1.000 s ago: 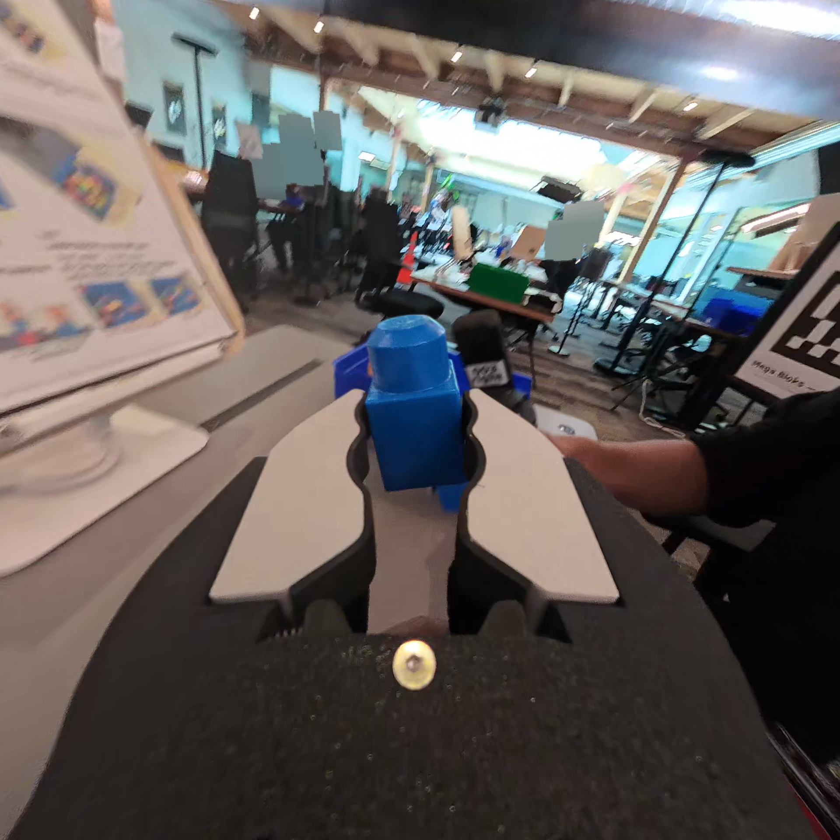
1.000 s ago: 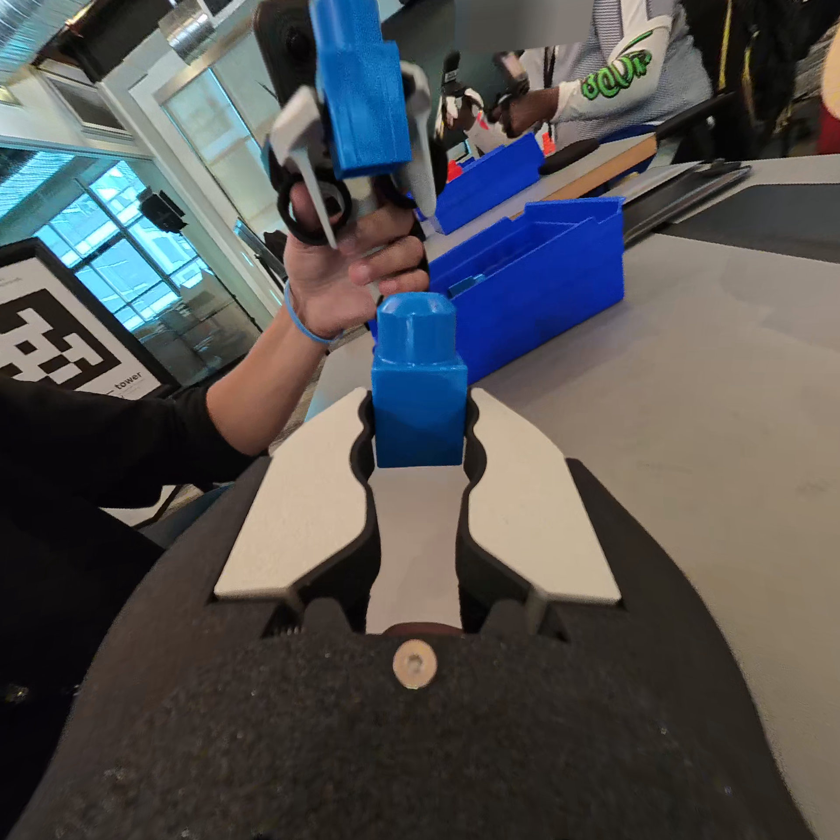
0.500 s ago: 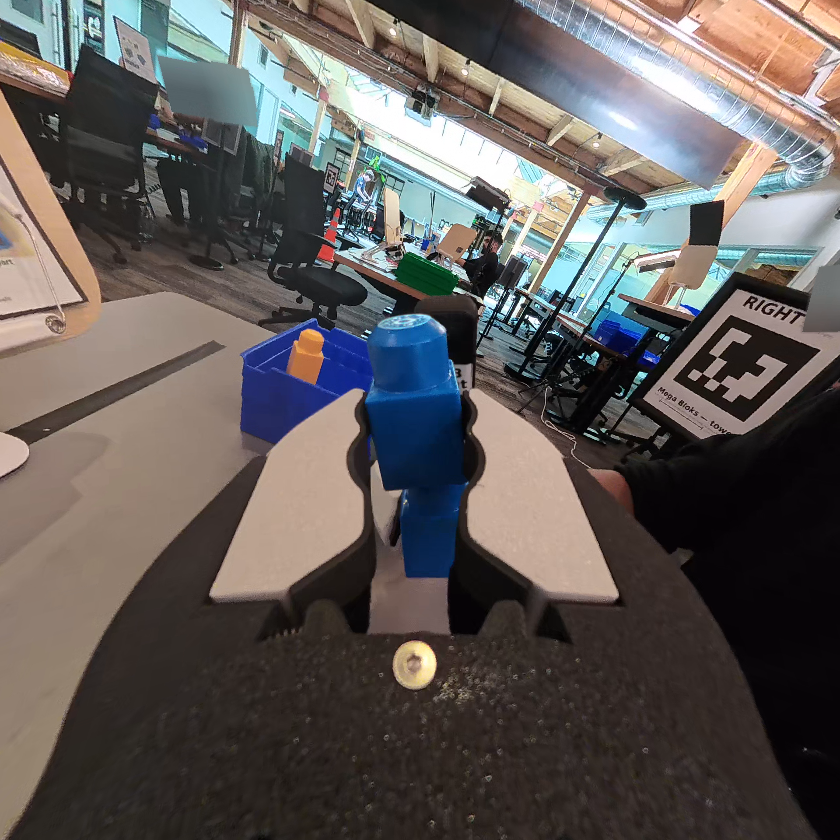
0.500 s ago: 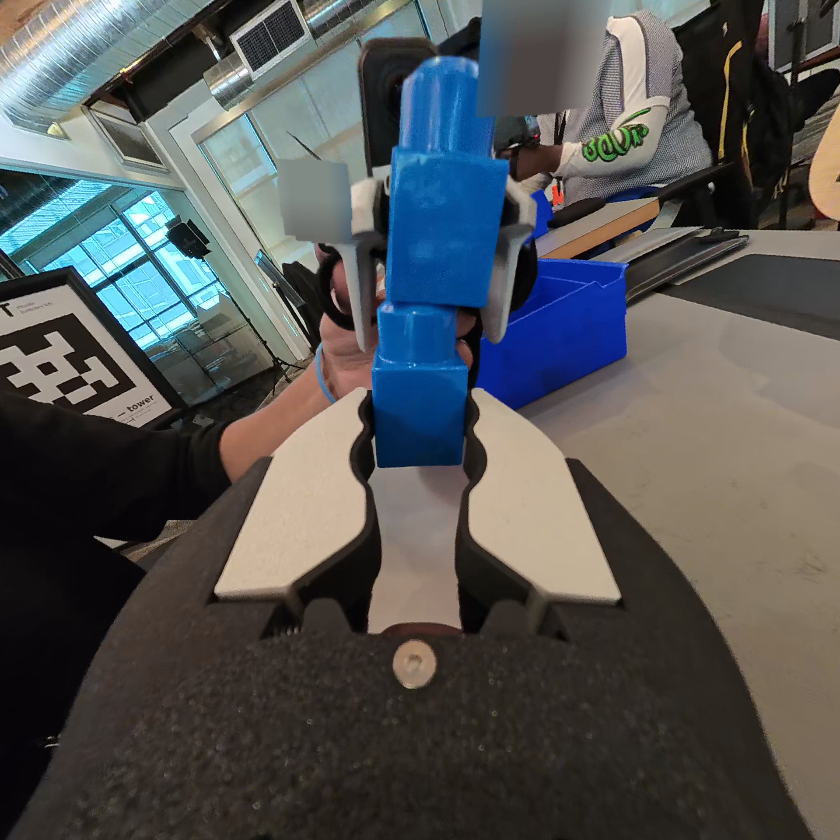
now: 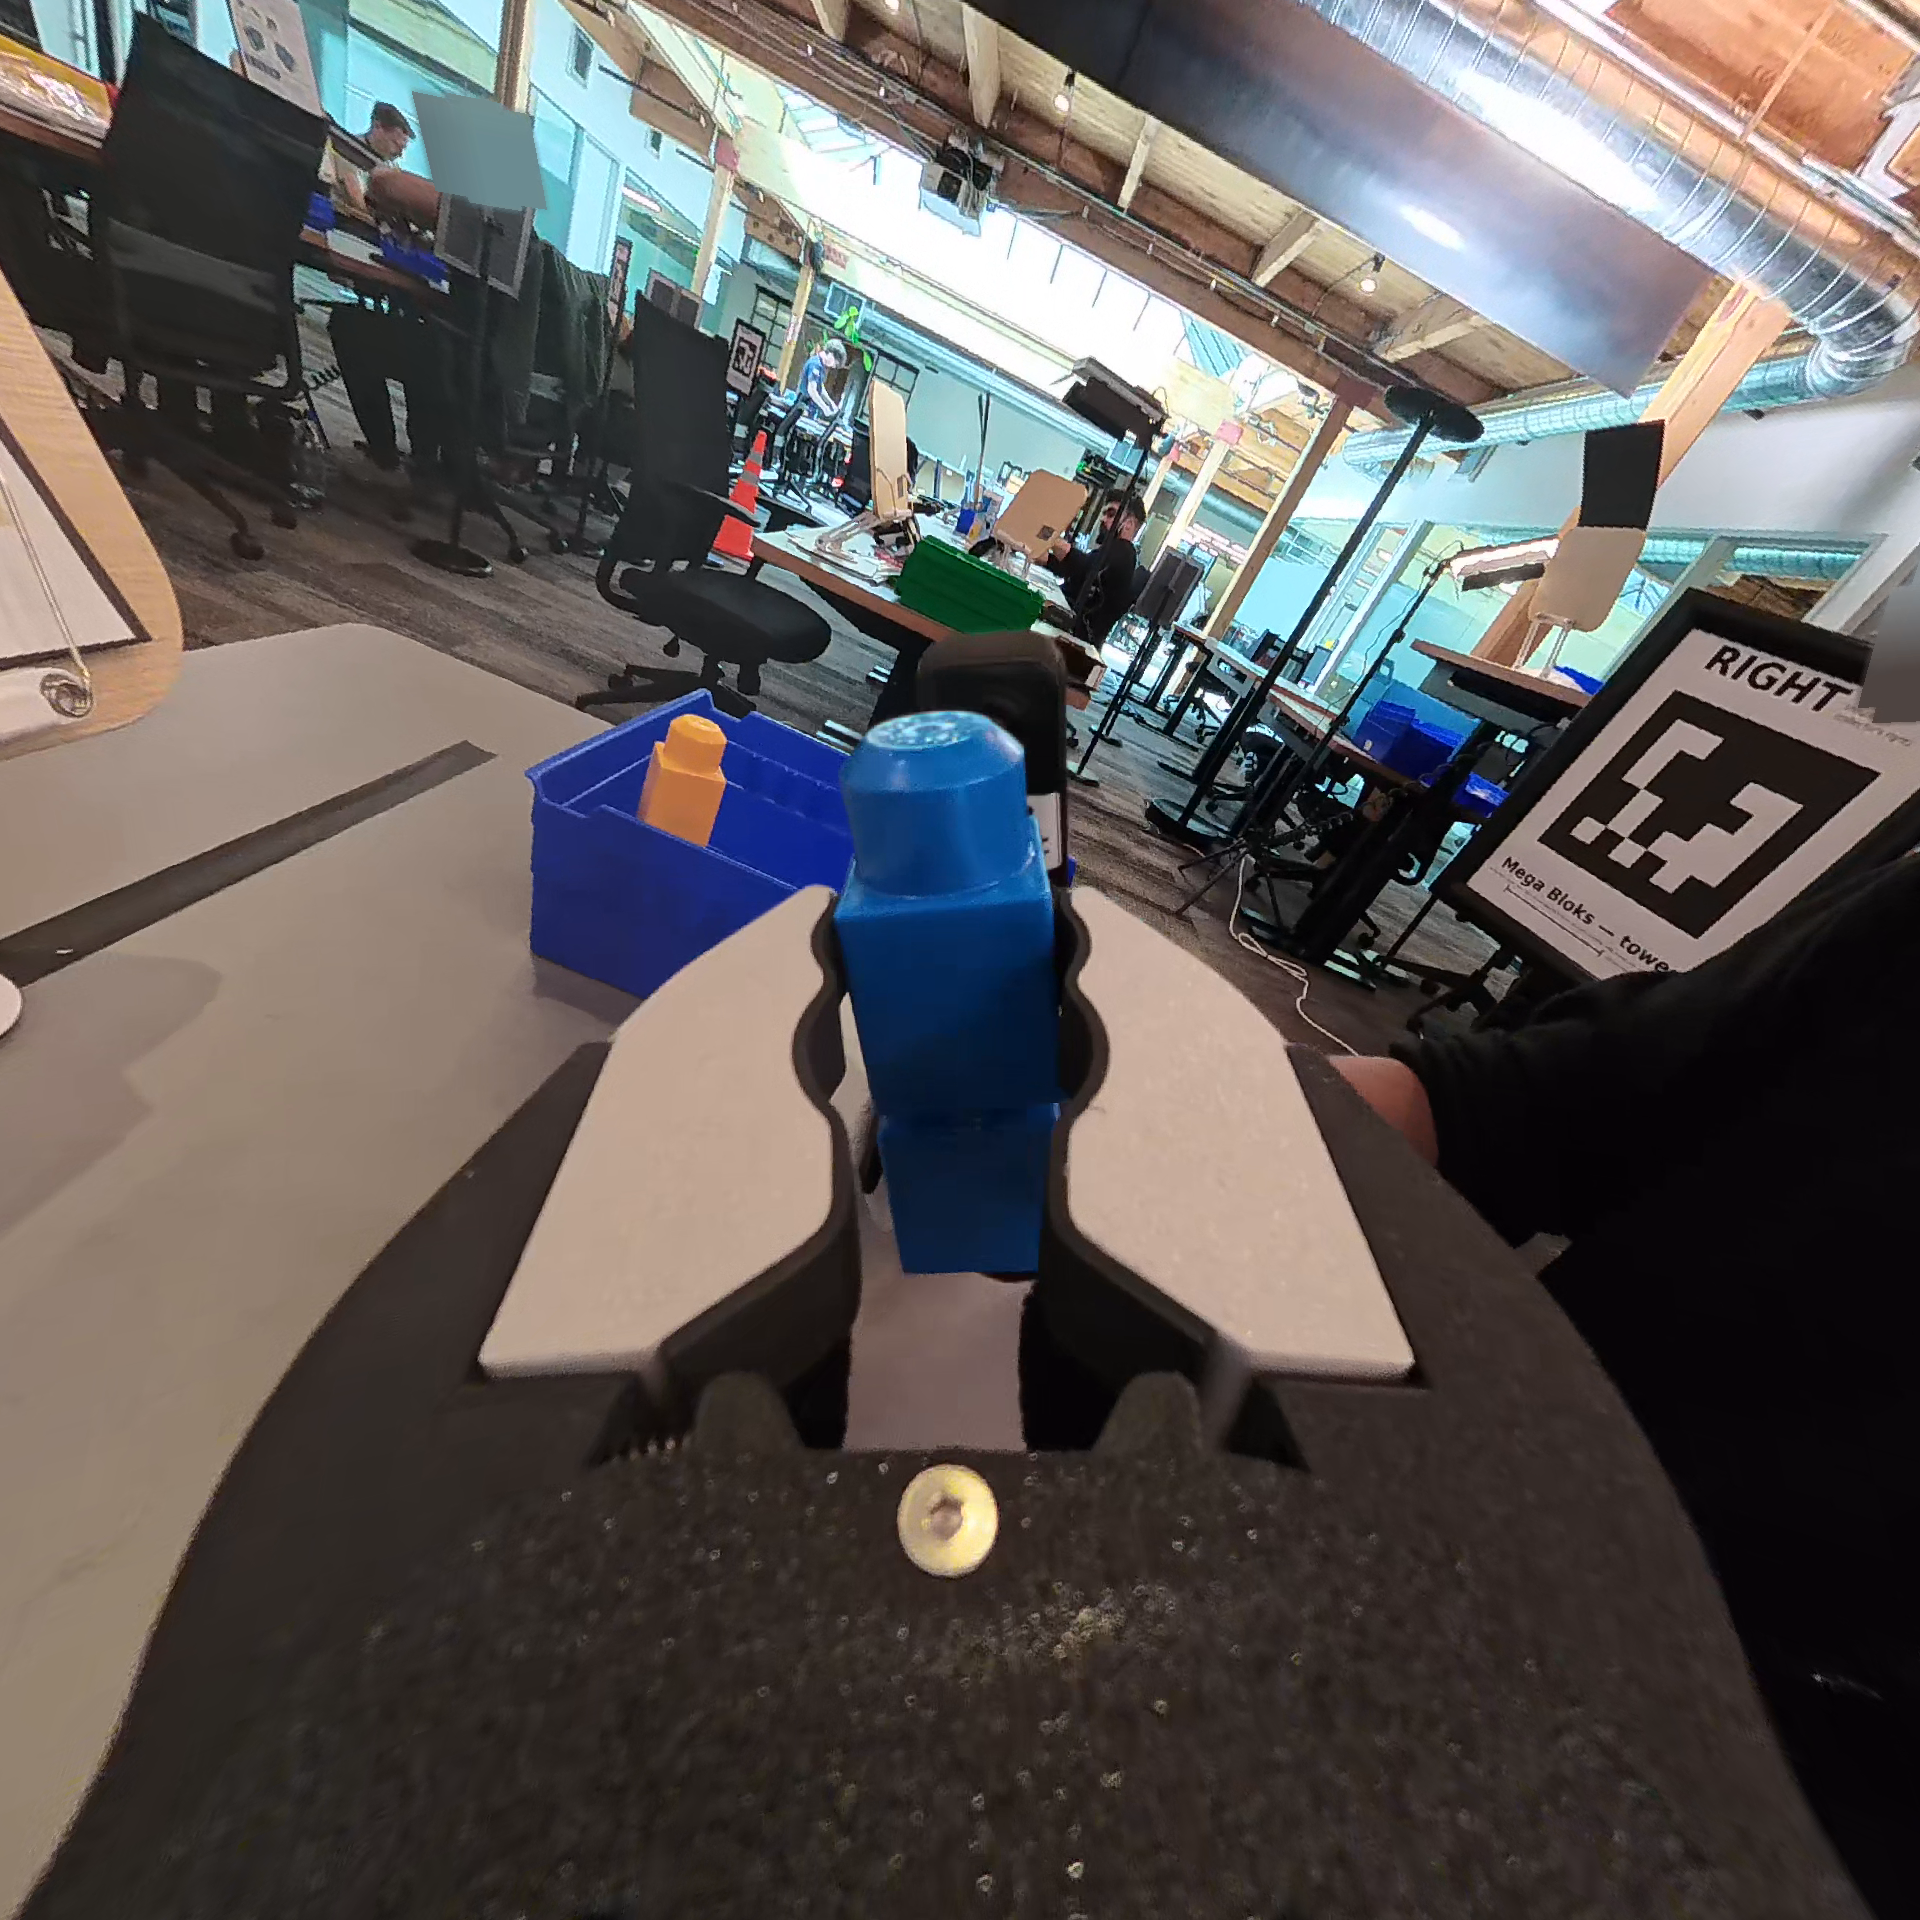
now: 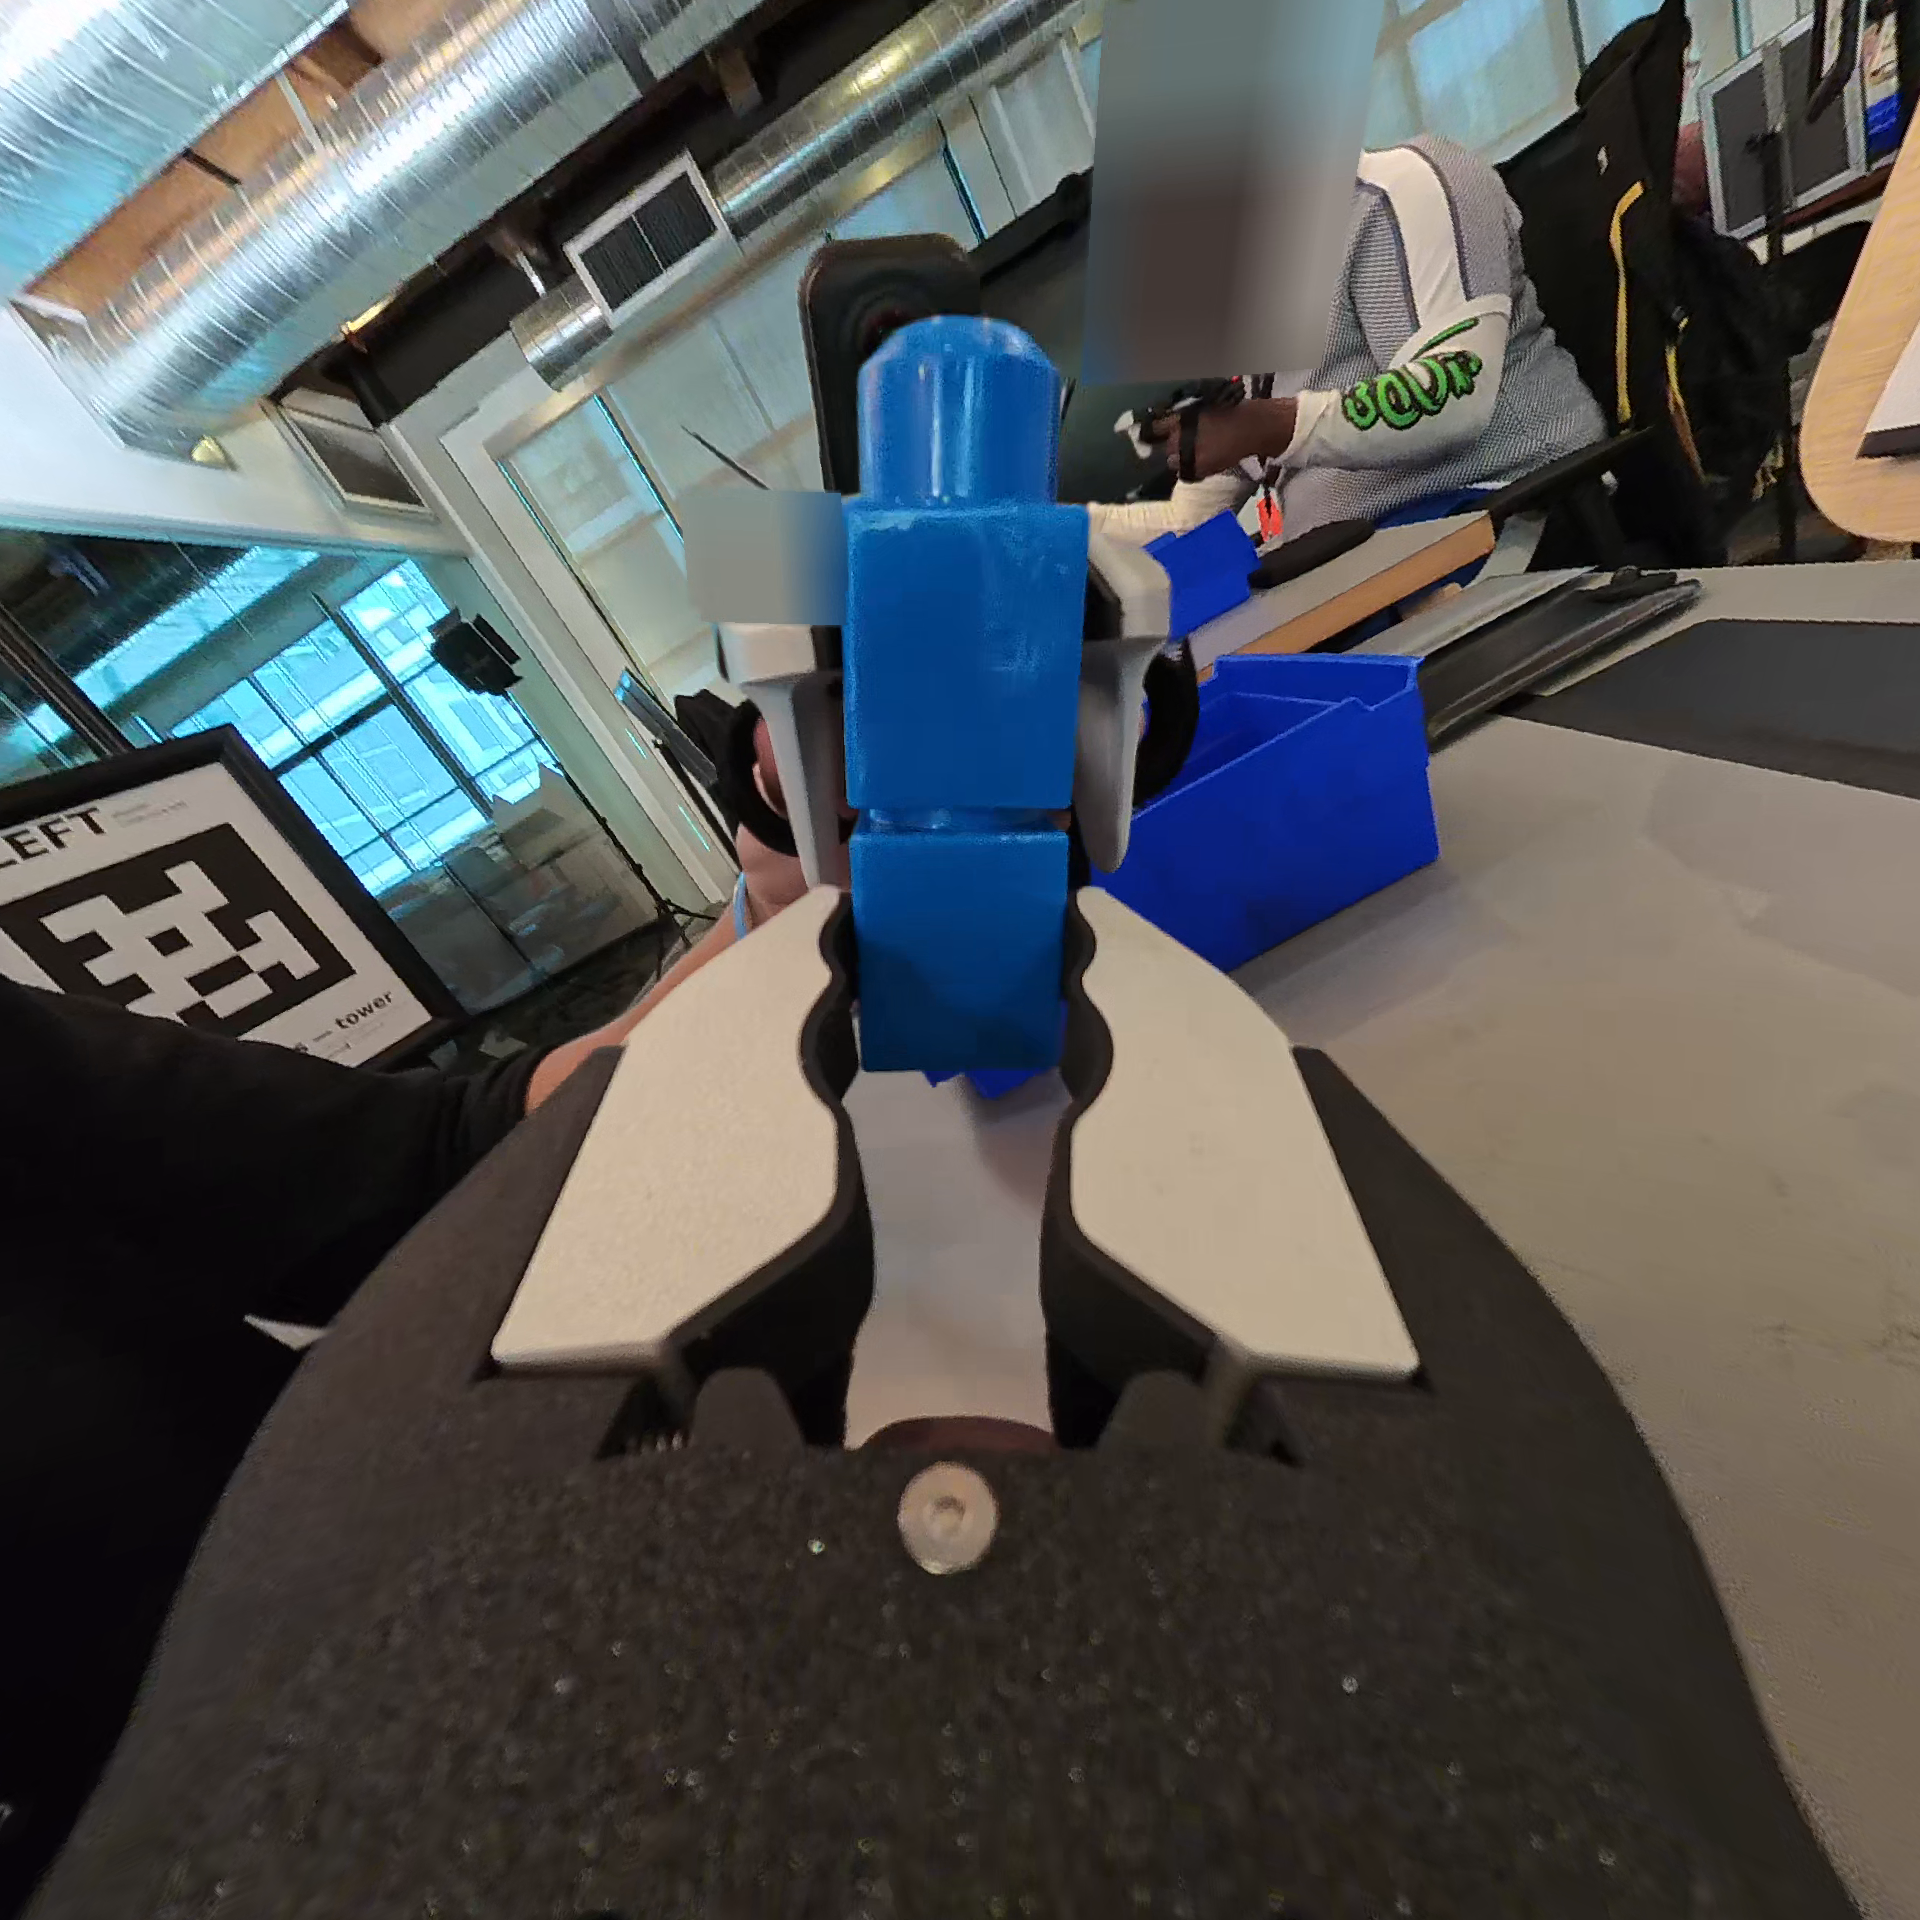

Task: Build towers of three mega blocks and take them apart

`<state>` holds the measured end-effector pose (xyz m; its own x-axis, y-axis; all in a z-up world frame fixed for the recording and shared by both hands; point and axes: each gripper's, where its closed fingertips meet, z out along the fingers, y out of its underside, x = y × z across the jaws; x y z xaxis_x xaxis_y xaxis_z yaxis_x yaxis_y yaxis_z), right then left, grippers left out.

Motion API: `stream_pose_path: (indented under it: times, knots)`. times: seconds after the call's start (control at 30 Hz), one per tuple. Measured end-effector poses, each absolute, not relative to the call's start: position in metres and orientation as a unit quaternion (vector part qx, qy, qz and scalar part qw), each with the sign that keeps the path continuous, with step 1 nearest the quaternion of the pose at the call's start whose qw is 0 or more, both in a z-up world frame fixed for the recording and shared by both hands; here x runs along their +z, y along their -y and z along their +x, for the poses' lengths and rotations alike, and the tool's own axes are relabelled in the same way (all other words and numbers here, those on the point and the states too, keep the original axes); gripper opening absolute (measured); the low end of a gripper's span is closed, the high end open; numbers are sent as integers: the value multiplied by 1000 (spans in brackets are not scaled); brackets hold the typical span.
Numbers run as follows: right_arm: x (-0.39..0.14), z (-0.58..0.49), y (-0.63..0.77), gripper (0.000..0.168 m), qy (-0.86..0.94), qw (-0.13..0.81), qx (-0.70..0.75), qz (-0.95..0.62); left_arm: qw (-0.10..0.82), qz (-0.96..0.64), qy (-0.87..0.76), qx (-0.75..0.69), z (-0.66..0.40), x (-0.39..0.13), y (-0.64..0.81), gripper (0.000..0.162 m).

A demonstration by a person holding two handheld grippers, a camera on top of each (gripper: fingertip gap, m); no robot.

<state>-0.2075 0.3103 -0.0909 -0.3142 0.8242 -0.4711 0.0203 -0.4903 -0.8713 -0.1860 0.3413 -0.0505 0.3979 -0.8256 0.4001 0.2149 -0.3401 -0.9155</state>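
left gripper clamps the upper blue plastic mega block, right gripper the lower blue plastic mega block — 2 stacked above the grey table — likely light, rigid, best gripped by flat sides.

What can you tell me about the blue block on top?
The top blue block looks like smooth, shiny plastic: a square body with one round peg pointing up. It stands upright, pressed onto the lower blue block with a thin seam between them. The left gripper pinches its two sides; the right gripper pinches the block beneath. The pair is held up above the grey table.
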Motion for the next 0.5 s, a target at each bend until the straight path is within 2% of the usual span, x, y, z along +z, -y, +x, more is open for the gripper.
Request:
stream_pose_path:
  times: [0.5]
  knots:
    - [-92,-206,-309,35,403,270,709,-512,507,-663,-245,-493,-184,-59,-337,37]
